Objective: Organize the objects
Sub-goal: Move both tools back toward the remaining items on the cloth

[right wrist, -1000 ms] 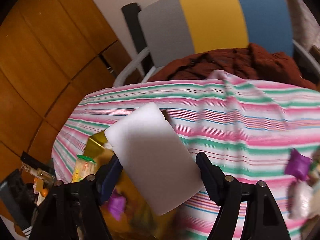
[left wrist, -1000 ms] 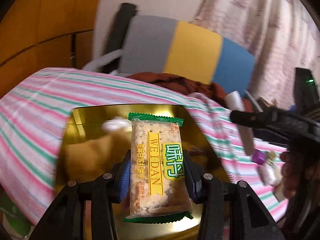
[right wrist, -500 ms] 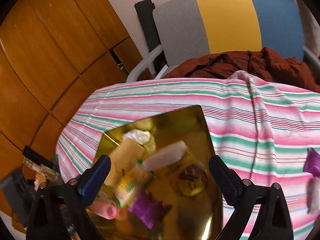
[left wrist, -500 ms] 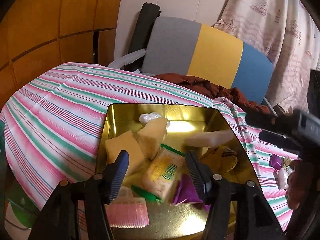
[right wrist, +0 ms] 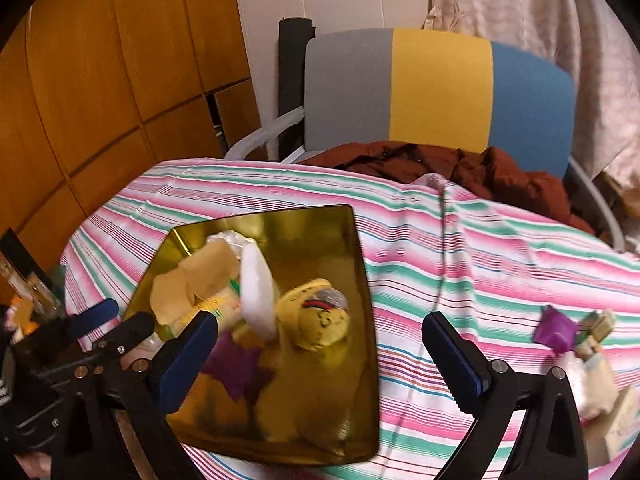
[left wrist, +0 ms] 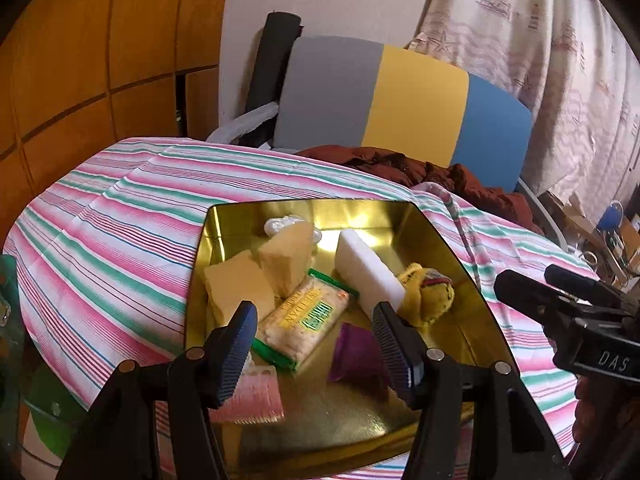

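A gold metal tray (left wrist: pixel 440 240) (right wrist: pixel 360 248) rests on the striped tablecloth. In it lie a green-edged cracker packet (left wrist: pixel 306 322), a white foam block (left wrist: pixel 368 272) (right wrist: pixel 258 292), two tan sponges (left wrist: pixel 236 284), a yellow pouch (left wrist: pixel 428 294) (right wrist: pixel 316 314), a purple wrapper (left wrist: pixel 354 354) (right wrist: pixel 236 368) and a pink ribbed item (left wrist: pixel 252 396). My left gripper (left wrist: pixel 316 340) hangs open just above the tray's near side with nothing in it. My right gripper (right wrist: pixel 320 354) is open wide over the tray's right edge, also holding nothing.
Several loose items lie on the cloth at the right: a purple wrapper (right wrist: pixel 556 330) and pale packets (right wrist: pixel 596 376). A grey, yellow and blue chair (left wrist: pixel 400 100) with a brown garment (right wrist: pixel 460 172) stands behind the table. Wooden panels (right wrist: pixel 100 80) line the left.
The left gripper opened and dropped the cracker packet into the tray. The right gripper opened and released the white foam block into the tray. Both have pulled back.
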Demonstrator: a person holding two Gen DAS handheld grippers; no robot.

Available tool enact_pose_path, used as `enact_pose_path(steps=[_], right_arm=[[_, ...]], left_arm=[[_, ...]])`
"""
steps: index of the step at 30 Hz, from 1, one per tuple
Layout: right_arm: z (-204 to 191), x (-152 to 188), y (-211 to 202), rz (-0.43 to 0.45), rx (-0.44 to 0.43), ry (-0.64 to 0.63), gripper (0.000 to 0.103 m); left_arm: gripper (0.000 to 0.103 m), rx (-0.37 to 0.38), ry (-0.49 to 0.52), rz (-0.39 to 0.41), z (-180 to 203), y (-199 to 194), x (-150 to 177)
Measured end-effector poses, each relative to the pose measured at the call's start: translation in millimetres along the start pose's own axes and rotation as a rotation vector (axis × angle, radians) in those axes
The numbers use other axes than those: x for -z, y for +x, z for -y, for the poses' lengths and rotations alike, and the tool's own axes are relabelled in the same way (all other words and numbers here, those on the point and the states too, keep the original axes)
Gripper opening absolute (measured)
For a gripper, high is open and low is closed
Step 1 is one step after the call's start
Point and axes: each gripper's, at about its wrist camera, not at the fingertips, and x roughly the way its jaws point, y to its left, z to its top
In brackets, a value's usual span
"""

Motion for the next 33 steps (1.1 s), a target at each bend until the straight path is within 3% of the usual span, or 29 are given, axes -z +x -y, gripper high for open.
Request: enact_pose_path(steps=[7, 16, 23, 28, 33], right_arm=[[2, 20, -15, 0.017, 0.093, -0.100, 0.103], [53, 38, -19, -0.038, 0.166, -0.010, 0.103], [120, 40, -28, -0.083, 0.270, 0.098, 0.103], [185, 36, -49, -0.059, 0.371, 0.198, 0.103], [272, 49, -70, -0.023, 0.478, 0.405, 0.103]], left_arm=[[0.061, 0.010, 0.042, -0.016, 13, -2, 6], [0.061, 0.055, 0.092, -0.041, 29, 0, 17], [0.061, 0.102, 0.104, -0.062, 38, 4, 20], [0.061, 0.127, 0.102, -0.078, 42, 7, 20], [0.061, 0.146, 0.129, -0.075, 53, 5, 19]])
